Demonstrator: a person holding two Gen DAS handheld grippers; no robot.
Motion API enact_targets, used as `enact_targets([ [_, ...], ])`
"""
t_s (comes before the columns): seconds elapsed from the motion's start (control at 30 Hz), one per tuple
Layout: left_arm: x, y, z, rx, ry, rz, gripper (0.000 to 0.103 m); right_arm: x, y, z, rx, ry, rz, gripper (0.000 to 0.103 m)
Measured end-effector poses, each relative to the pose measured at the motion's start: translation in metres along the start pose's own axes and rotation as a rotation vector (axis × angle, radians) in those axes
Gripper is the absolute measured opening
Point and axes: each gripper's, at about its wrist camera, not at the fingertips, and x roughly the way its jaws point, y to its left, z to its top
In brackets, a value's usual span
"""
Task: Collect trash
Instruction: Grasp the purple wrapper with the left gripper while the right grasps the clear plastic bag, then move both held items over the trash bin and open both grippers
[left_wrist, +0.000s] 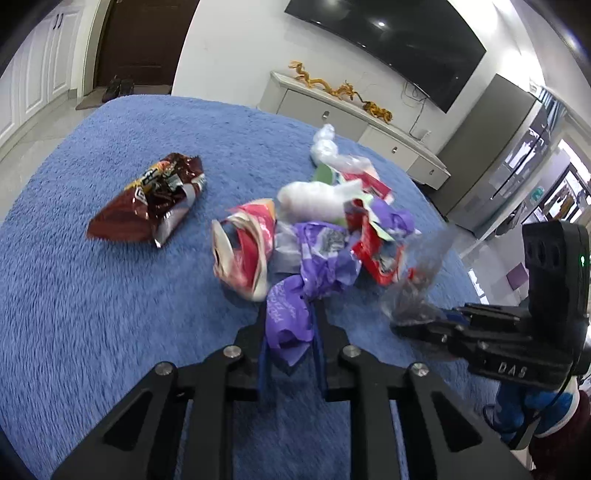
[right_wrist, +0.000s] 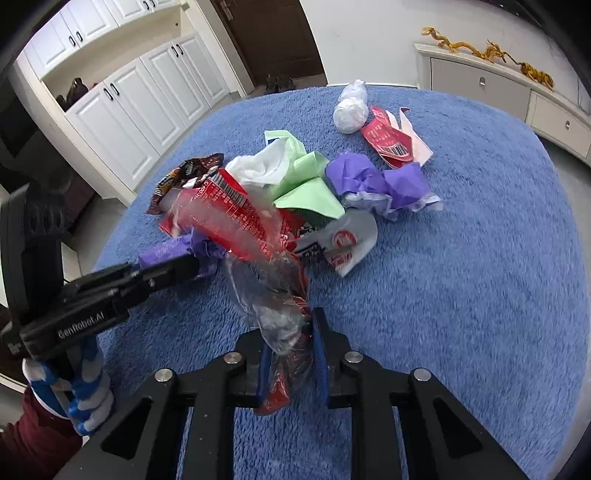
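A heap of trash lies on a blue shaggy rug. My left gripper is shut on a purple wrapper at the near edge of the heap. My right gripper is shut on a clear plastic wrapper with red print, lifted a little off the rug; it also shows in the left wrist view. A brown snack bag lies apart to the left. A red and white wrapper, a white plastic bag and a red packet sit in the heap.
In the right wrist view the heap holds green paper, crumpled purple wrappers, a white bag ball and a red barcode packet. A white sideboard with gold dragons and white cabinets stand beyond the rug.
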Motion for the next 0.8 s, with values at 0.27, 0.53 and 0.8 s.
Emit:
enact_targets([
  [0.27,-0.038,-0.024,-0.034,0.039,-0.025,-0.005,0.017,-0.047,-0.015,-0.035,0.012,-0.059,0.03,0.018],
  [0.53,-0.077,-0.032,-0.05,0.04,-0.092,0.161,0.017,-0.087,-0.04,-0.061,0.069,-0.135,0.015,0.018],
  [0.8,-0.1,-0.085,-0.032,0.099,-0.141,0.109,0.017,-0.141,-0.093,-0.092,0.186,-0.253,-0.033,0.018],
])
